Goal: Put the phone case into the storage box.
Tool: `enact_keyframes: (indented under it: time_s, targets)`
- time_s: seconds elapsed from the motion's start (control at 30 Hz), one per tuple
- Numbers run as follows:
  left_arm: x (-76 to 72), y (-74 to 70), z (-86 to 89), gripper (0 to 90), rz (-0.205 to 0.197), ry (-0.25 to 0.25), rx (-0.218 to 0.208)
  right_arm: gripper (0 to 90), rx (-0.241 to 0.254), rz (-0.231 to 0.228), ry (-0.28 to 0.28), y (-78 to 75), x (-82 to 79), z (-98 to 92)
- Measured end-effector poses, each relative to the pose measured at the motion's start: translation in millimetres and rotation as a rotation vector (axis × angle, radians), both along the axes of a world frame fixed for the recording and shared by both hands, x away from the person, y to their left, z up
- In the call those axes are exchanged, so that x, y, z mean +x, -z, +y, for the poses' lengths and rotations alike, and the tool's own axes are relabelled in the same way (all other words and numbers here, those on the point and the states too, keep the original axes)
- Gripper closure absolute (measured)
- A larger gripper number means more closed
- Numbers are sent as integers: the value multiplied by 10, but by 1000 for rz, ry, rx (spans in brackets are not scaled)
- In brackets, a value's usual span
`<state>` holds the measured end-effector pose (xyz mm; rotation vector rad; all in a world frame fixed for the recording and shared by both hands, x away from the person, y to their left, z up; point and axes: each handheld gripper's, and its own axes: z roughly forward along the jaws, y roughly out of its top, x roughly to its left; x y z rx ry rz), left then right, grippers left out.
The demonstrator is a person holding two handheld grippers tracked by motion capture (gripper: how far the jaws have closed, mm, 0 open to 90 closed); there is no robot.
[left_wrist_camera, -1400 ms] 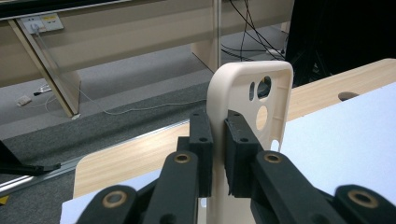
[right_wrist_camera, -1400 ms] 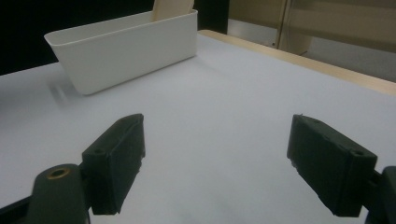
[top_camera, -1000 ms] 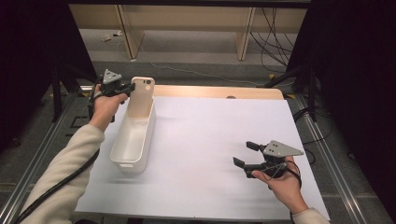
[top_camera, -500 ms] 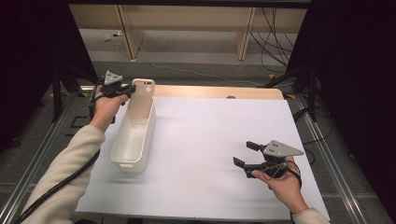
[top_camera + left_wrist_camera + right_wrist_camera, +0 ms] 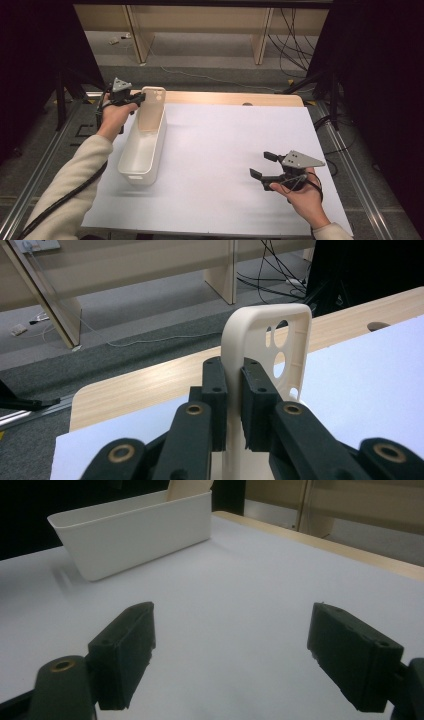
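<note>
One cream phone case (image 5: pixel 152 96) stands upright at the far end of a white bin (image 5: pixel 142 145), pinched edge-on by the left gripper (image 5: pixel 136 100). White sheeting covers the wooden table (image 5: pixel 225 97); grey floor, cables and wooden legs lie beyond. That forearm in a cream sleeve (image 5: pixel 75 185) reaches forward along the bin. Well apart, the right gripper (image 5: pixel 263 165) hovers low, jaws spread wide with nothing between. Round camera cutouts pierce the case.
</note>
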<state>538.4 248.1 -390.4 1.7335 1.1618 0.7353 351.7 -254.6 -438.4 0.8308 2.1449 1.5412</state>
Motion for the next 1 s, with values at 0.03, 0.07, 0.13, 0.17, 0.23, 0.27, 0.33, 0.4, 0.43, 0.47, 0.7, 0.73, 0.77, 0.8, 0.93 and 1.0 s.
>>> enact_keyframes:
  time_s: [0.03, 0.07, 0.13, 0.17, 0.23, 0.27, 0.33, 0.4, 0.43, 0.47, 0.7, 0.73, 0.77, 0.8, 0.93, 1.0]
  targets:
    - [0, 4, -1, 824, 2, -3, 1, 206, -6, 2, 1, -4, -1, -5]
    - [2, 10, -1, 824, 5, -2, 1, 205, -3, 3, 4, -4, -2, -4]
    - [4, 20, -1, 823, 9, -3, 4, 206, -9, 11, -3, -9, -5, -11]
    - [5, 25, -1, 823, 10, -3, 3, 206, -7, 11, -3, -9, -6, -10]
    - [6, 33, -1, 822, 13, -1, 4, 207, -7, 12, -5, -11, -6, -10]
    - [7, 37, 0, 822, 16, -1, 3, 207, -7, 11, -3, -9, -4, -10]
    - [8, 40, 7, 822, 22, -3, 6, 206, -4, -2, 3, 0, 3, -7]
    - [11, 41, 12, 821, 29, -3, 6, 207, -9, 14, -4, -11, -5, -12]
    - [13, 41, 15, 820, 31, -5, 6, 207, -11, 15, -3, -16, -9, -16]
    - [14, 42, 19, 820, 36, -6, 4, 207, -10, 16, -3, -17, -9, -16]
    - [29, 60, 43, 810, 53, -25, -3, 207, -5, 14, -3, -9, -7, -10]
    - [31, 61, 45, 809, 55, -27, -6, 206, -5, 14, -2, -10, -6, -11]
    - [34, 61, 48, 807, 56, -28, -5, 206, -3, 11, 1, -9, -5, -11]
    - [38, 60, 51, 804, 56, -28, -1, 206, -1, 9, 1, -8, -4, -8]
    - [42, 53, 54, 777, 60, -32, 7, 207, -3, 1, 0, -1, 1, -7]
    - [44, 47, 56, 767, 56, -37, 4, 207, -4, -3, 0, 1, 2, -5]
